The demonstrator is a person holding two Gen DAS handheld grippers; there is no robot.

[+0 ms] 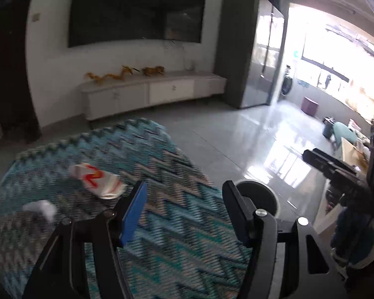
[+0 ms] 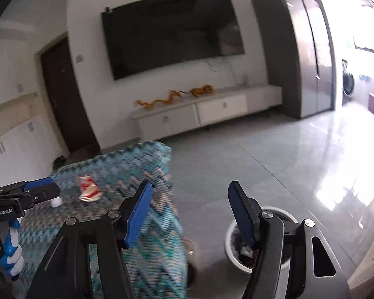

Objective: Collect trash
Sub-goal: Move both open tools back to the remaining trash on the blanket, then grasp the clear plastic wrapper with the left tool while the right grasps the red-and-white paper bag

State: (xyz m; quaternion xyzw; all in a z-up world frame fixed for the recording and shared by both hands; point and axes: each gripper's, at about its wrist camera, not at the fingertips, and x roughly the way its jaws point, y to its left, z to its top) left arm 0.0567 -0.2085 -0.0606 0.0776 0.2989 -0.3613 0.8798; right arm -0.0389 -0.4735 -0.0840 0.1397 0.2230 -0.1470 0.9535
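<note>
A crumpled red-and-white wrapper [image 1: 97, 180] lies on a table under a teal zigzag cloth [image 1: 162, 236]; it also shows in the right wrist view [image 2: 88, 188]. A white crumpled tissue [image 1: 41, 208] lies near it, to the left; in the right wrist view the tissue [image 2: 56, 202] lies just below the left gripper's fingertips. A round white trash bin [image 2: 236, 254] with scraps inside stands on the floor right of the table; its rim shows in the left wrist view [image 1: 258, 194]. My left gripper [image 1: 184, 189] is open and empty above the cloth. My right gripper [image 2: 189, 191] is open and empty, between table edge and bin.
A white TV cabinet [image 2: 212, 112] with golden dragon figures stands under a wall TV [image 2: 172, 32]. A grey cupboard [image 2: 299, 57] stands at the right, a dark door [image 2: 62, 94] at the left. Glossy grey floor tiles [image 2: 274, 164] stretch between table and cabinet.
</note>
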